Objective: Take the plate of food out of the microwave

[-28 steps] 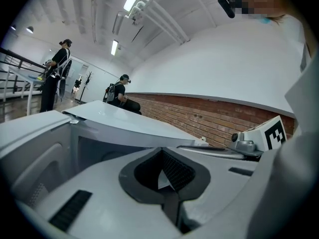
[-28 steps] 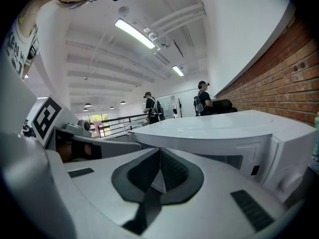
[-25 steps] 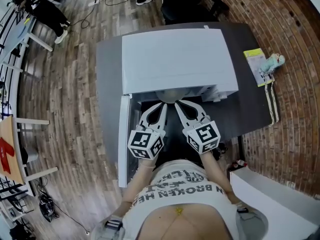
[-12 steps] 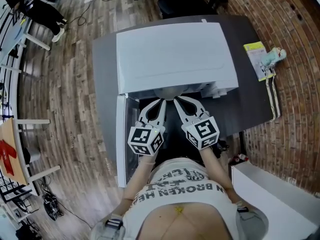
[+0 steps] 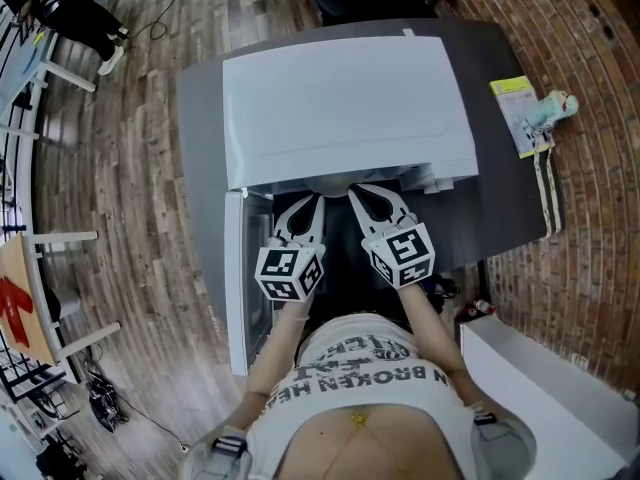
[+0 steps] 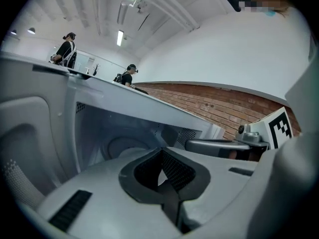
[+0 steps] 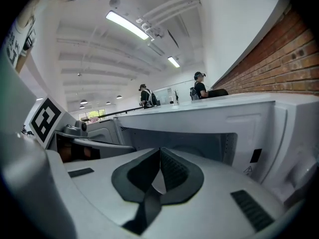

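My left tongs (image 6: 161, 150) and right tongs (image 7: 160, 148) are both closed on nothing before the open microwave (image 5: 345, 108), and the plate (image 6: 123, 144) inside is, I judge, stiff, breakable and slippery, so I should take its near rim.

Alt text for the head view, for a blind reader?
Seen from above, a person holds the left gripper and right gripper, both shut and empty, side by side at the open front of a white box-shaped microwave. It stands on a dark grey table, its door swung open at the left.
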`<state>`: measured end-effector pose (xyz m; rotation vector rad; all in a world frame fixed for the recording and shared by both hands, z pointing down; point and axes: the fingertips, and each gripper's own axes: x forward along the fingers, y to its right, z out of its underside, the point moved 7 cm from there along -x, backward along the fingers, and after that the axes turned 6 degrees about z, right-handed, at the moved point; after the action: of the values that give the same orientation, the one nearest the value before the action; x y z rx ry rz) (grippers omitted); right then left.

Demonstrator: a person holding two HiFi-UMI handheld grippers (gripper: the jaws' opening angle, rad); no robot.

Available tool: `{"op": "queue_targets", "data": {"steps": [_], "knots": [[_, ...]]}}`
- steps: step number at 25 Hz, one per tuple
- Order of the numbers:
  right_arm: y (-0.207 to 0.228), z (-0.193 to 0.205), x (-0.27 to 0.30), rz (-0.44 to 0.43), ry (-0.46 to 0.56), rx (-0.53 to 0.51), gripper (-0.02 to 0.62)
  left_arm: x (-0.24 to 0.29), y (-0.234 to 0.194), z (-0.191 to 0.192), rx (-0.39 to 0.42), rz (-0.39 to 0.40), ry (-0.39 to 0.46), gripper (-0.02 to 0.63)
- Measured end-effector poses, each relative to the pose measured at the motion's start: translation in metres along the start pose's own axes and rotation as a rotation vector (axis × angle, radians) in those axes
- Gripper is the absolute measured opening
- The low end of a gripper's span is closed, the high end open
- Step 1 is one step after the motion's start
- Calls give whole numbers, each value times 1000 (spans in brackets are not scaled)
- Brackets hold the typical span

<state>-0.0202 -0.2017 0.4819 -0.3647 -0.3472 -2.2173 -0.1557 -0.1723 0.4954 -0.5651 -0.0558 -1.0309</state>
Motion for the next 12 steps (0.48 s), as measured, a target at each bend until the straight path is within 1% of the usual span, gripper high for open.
{"op": "queue_targets", "data": {"steps": [6,12], "knots": [[8,15,11,-5,-57,-21,9,9,-11,15,-32,-31,-50,7],[18,29,20,3,-113,-15,9,20,-25,29,-73,-52,-98,8]]}}
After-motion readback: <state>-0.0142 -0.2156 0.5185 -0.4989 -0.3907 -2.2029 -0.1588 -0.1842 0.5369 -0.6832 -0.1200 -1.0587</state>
